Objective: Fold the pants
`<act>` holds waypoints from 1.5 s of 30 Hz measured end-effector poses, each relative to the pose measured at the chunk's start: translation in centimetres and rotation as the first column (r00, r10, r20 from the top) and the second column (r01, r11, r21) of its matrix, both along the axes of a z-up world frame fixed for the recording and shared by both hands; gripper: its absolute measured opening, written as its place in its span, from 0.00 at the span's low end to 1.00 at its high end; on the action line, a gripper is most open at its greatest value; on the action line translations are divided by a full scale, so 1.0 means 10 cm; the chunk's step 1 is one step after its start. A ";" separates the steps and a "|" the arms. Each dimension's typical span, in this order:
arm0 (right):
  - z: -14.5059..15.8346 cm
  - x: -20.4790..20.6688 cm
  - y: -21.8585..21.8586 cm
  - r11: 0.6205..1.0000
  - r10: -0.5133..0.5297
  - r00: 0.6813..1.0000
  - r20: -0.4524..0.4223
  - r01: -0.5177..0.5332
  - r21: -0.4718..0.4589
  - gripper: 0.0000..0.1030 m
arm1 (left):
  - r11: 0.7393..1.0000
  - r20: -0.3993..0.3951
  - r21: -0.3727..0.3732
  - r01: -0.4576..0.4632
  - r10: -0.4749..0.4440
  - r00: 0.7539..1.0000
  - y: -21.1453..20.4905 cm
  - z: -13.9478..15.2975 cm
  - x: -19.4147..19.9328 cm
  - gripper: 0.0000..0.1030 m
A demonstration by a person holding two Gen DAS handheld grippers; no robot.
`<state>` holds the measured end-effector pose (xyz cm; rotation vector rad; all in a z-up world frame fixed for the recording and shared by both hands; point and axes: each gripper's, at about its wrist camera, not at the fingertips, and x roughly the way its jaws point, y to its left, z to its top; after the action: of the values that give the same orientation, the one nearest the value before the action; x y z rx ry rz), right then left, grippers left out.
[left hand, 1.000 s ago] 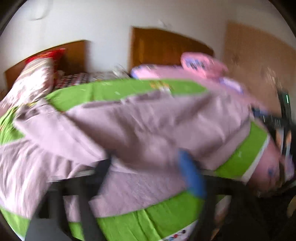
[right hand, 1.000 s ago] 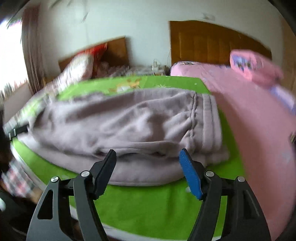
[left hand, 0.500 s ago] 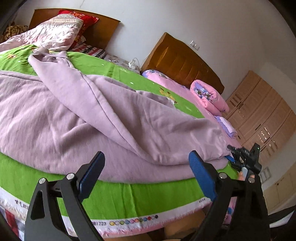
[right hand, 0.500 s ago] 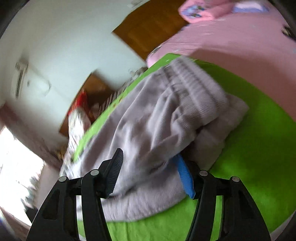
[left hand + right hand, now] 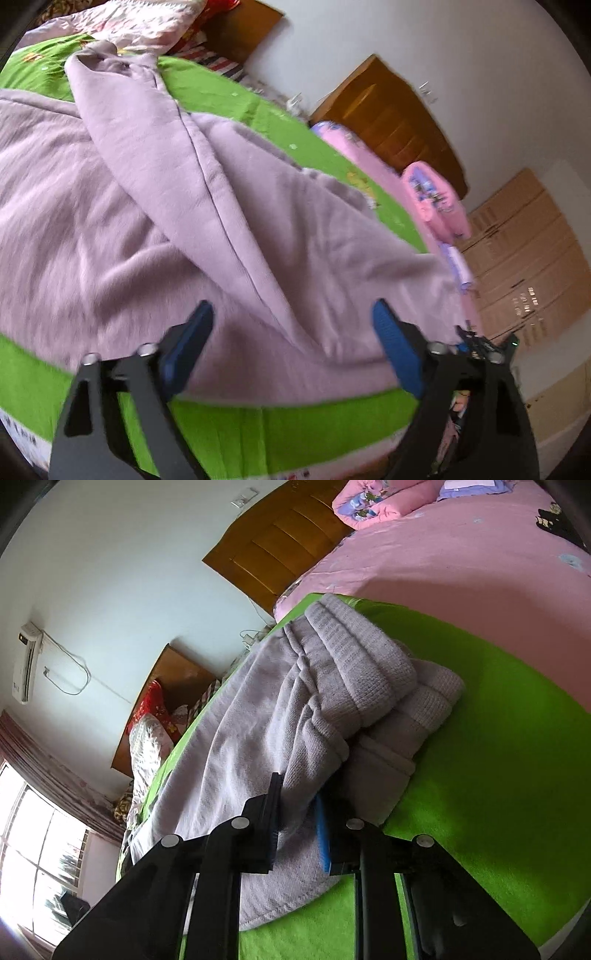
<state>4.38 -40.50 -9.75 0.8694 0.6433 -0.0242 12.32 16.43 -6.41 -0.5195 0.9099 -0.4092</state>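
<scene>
Black fingers (image 5: pixel 147 373) — blue pads (image 5: pixel 397 350)

I count one pair of soft lilac fleece pants (image 5: pixel 155 206) on one bright green bedsheet (image 5: pixel 498 716), and my two black two-finger grippers, left (image 5: pixel 291 341) and right (image 5: pixel 297 812). Behind stand two brown wooden headboards (image 5: pixel 273 550), one folded pink quilt (image 5: pixel 436 199) and one white wall air conditioner (image 5: pixel 26 662).

A bed (image 5: pixel 498 709) covered in a bright green sheet carries the lilac pants (image 5: pixel 155 206), spread across it, with a pillow (image 5: pixel 147 22) at its head.
</scene>
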 end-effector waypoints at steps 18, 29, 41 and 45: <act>0.62 -0.02 0.01 0.980 0.106 0.990 0.088 -0.088 -0.181 0.11 | 0.996 0.258 0.084 -0.021 -0.002 0.966 0.03 0.52 -0.39 0.07; 0.31 -0.07 -0.04 0.981 0.137 0.990 0.027 -0.132 -0.140 0.08 | 0.991 0.200 0.135 -0.026 -0.002 0.980 -0.06 0.10 -0.42 0.07; 0.09 -0.04 -0.14 0.988 0.108 0.991 -0.072 -0.115 -0.099 0.13 | 0.989 0.115 0.145 0.011 -0.028 0.993 -0.04 -0.18 -0.37 0.12; 0.42 -0.25 0.05 0.964 0.003 0.996 -0.094 -0.028 -0.264 0.27 | 0.991 0.121 0.136 0.018 -0.034 0.992 -0.04 -0.17 -0.40 0.24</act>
<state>1.84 -39.98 -5.59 0.6064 0.7152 -0.1348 8.33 16.00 -8.07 -0.3554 0.8198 -0.3963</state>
